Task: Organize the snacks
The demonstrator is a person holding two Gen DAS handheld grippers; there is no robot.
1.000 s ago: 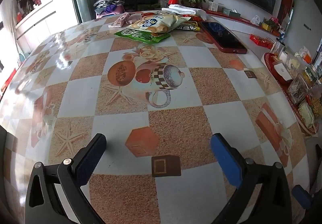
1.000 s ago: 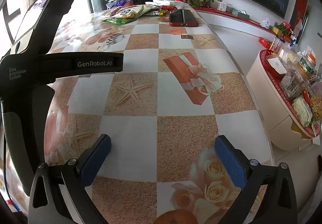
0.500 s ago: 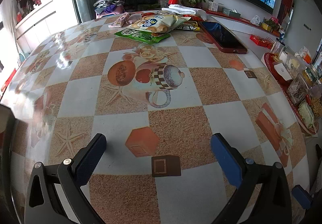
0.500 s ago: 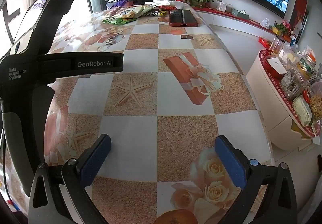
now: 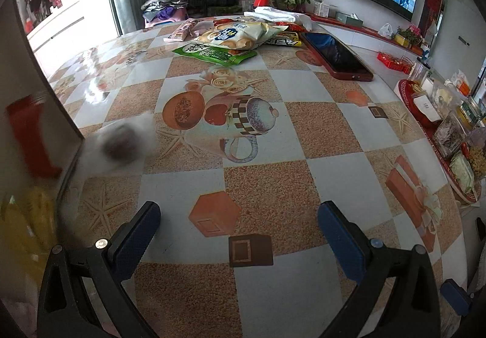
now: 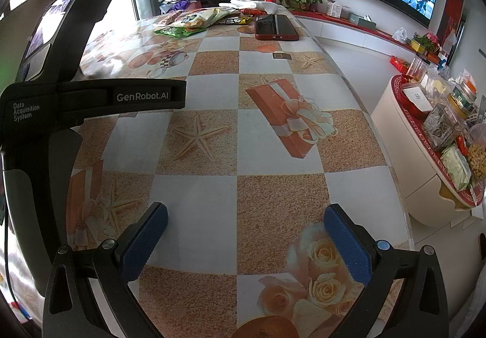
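Several snack bags lie in a heap at the table's far end: a pale biscuit bag on top of a green bag, a pink pack to their left and a yellow pack to their right. The right wrist view shows the same heap far off. My left gripper hovers open over the near part of the table with nothing between its fingers. My right gripper is open and empty too, near the table's right edge. The left gripper's black body fills the left of the right wrist view.
A red-cased phone lies right of the snacks. A blurred dark-edged object with red and yellow parts and a whitish blur fills the left side. A round side stand with jars and packets is off the table's right edge.
A blurred dark-edged object with red and yellow parts has come into the left wrist view from the left. Both grippers have stayed in place, open.
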